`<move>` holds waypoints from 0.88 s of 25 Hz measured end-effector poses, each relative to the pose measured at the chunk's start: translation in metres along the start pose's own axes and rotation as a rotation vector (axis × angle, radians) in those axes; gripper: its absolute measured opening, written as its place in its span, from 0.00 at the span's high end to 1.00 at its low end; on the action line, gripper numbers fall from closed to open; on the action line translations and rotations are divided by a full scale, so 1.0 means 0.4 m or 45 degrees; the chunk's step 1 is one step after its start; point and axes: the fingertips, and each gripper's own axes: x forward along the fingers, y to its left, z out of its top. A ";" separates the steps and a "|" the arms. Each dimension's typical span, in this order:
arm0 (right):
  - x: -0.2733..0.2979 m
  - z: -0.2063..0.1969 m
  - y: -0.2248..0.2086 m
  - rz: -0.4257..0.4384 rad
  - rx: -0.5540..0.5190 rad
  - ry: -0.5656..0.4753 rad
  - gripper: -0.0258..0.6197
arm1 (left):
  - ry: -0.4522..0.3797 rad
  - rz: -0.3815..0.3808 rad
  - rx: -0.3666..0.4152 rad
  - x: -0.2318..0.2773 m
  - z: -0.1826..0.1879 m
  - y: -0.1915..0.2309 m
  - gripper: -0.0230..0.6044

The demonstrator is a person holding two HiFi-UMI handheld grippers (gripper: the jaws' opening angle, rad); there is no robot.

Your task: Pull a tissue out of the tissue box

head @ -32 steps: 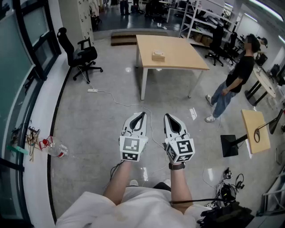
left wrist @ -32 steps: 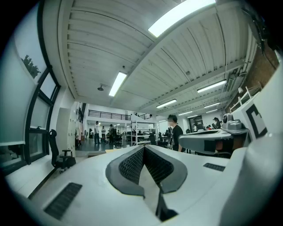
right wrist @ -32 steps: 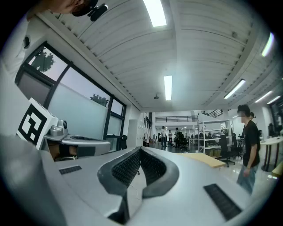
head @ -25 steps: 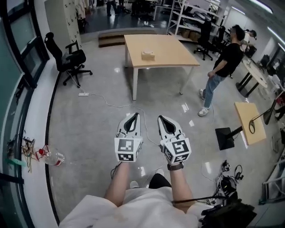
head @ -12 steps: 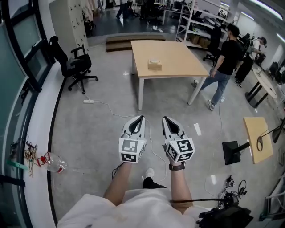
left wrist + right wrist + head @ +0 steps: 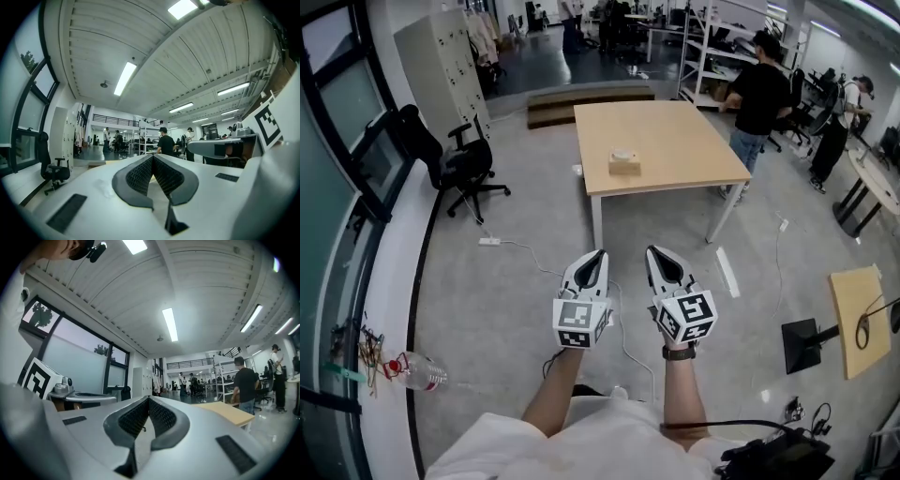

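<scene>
The grey floor (image 6: 506,300) spreads out under and ahead of both grippers. A light wooden table (image 6: 675,141) stands ahead of them, well apart from their tips. A tall pale cabinet (image 6: 441,66) stands far ahead and to the left of the left gripper. A person in a black shirt (image 6: 759,89) stands beyond the table's far right corner, ahead and to the right of the right gripper. A black office chair (image 6: 459,164) sits ahead and well to the left of the left gripper.

The left gripper (image 6: 598,254) and the right gripper (image 6: 653,250) are held side by side, near each other, both pointing at the table. In the left gripper view the jaws meet at the tip with nothing between them (image 6: 153,157). The right gripper view shows the same: the jaws are together and empty (image 6: 148,399).

The tissue box (image 6: 624,161) lies on the table near its left edge. It is straight ahead of the gap between the two grippers and well apart from both.

A plastic bottle (image 6: 417,372) lies behind and far left of the left gripper. A white power strip (image 6: 490,241) lies on the floor to the left of the left gripper's tip.
</scene>
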 end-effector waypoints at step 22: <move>0.784 0.010 -0.509 -0.130 -0.229 0.045 0.96 | -0.057 -0.166 -0.073 0.899 0.007 0.409 0.96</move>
